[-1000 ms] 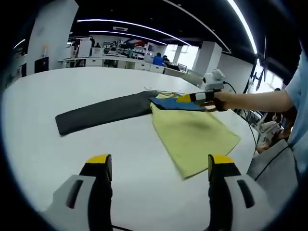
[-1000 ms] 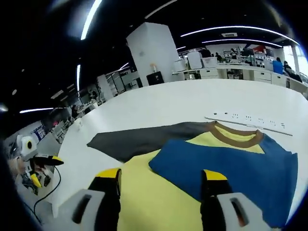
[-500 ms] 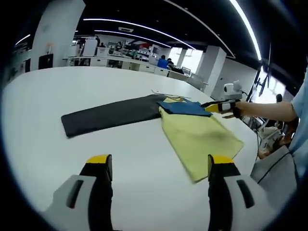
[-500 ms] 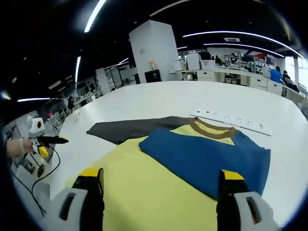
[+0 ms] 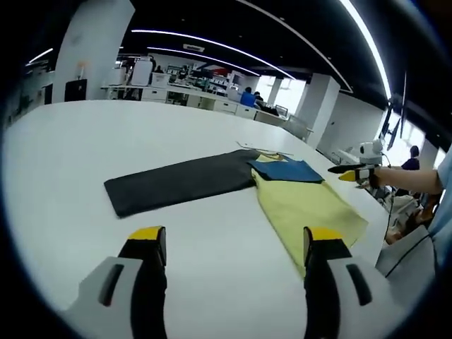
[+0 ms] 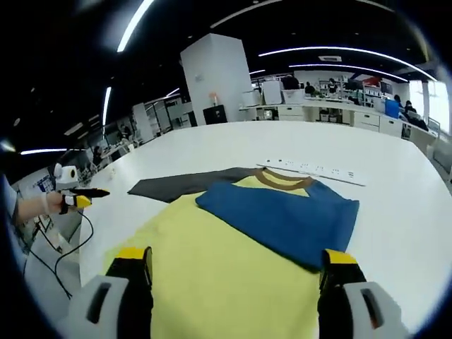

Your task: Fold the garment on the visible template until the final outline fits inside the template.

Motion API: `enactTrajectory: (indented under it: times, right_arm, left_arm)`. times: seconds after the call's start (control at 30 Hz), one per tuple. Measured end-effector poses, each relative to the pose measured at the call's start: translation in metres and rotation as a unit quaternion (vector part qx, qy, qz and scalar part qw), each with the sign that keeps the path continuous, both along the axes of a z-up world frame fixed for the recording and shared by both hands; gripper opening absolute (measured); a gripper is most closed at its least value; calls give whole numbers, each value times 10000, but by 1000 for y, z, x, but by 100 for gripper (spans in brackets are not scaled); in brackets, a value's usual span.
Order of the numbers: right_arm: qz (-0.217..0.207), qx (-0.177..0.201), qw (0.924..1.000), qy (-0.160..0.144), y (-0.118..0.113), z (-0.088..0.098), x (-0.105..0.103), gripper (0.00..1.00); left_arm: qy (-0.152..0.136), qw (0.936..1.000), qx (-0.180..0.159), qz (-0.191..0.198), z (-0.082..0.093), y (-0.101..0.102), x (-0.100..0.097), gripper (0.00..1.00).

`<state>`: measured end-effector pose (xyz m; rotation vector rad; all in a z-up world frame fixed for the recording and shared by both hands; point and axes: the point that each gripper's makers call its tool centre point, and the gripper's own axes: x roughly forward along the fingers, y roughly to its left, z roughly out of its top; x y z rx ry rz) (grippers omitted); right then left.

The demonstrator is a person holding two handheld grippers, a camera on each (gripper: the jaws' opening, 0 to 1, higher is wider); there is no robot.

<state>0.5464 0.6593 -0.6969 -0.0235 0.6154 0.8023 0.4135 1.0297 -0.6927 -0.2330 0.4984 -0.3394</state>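
We see the garment (image 6: 233, 261), a yellow shirt with a blue sleeve (image 6: 282, 215) folded over its chest, lying flat on the white counter (image 5: 63, 169). In the right gripper view it sits directly ahead of the right tool (image 6: 236, 272), hem nearest, brown collar (image 6: 282, 180) at the far end, so its long axis runs straight away from that tool. A dark grey strip (image 5: 180, 182) juts out from under it to the shirt's left side; we take it for the template or the other sleeve, but the fisheye view is too coarse to say which.

In the left gripper view the shirt (image 5: 307, 208) lies ahead and to the right, and the grey strip points toward the left tool (image 5: 229, 247), its free end the nearer part. The right tool (image 5: 353, 173) shows past the shirt's far edge, off the cloth.

Both tools are spread wide with nothing between the jaws, each held clear above the counter. A white power strip (image 6: 311, 169) lies just beyond the collar.

Our read: the grey strip is the left tool's reach, the hem the right's; next fold likely goes along the long axis, hem toward collar.
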Motion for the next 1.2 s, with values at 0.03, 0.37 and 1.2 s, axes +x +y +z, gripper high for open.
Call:
enactTrajectory:
  times: [0.03, 0.37, 1.2]
  right_arm:
    - [-22, 29, 10000, -6, -3, 1, -2, 100]
    - [-236, 123, 9996, 70, -29, 5, -29, 100]
    - [-566, -54, 9981, 232, -80, -2, -64, 99]
  left_arm:
    - [-14, 10000, -6, 37, 0, 6, 2, 76]
    - [173, 9974, 90, 698, -20, 66, 29, 71]
    - [691, 9745, -78, 2135, -60, 109, 62, 42]
